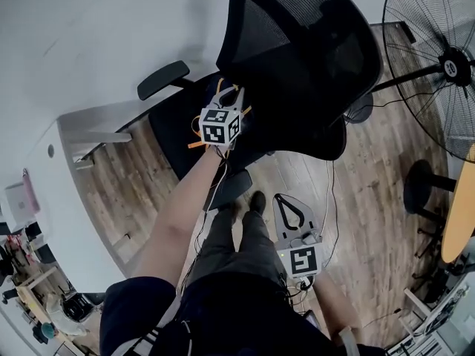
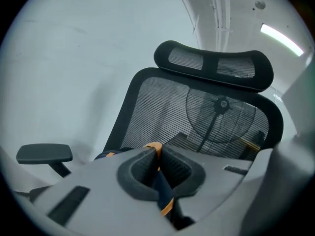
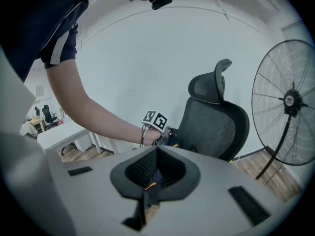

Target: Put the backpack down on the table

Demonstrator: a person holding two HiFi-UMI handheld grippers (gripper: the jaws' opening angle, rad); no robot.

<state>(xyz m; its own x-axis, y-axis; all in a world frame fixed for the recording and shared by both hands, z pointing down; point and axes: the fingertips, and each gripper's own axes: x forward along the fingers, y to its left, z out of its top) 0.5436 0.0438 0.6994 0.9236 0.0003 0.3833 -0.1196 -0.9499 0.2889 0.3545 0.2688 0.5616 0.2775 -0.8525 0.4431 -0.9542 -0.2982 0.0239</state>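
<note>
- The left gripper [image 2: 158,153] is closed on a dark blue strap [image 2: 162,186] with orange edging, pinched between its pads. It is right at the chair [image 1: 297,58], over the seat.
- The backpack [image 3: 171,137] lies on that chair's seat, in front of the mesh backrest and directly under the left gripper. The strap runs lengthwise through the jaws, down toward the bag.
- The right gripper [image 3: 156,154] has its jaws together. It hangs well apart from the chair, beside the person's legs, so the left is the nearer hand.
- The backpack looks dark navy with orange trim, soft and slumped; its full outline is lost against the black seat.
- The white counter [image 1: 63,213] stands left of the chair in the head view. The lift probably has to clear the armrest on that side.
</note>
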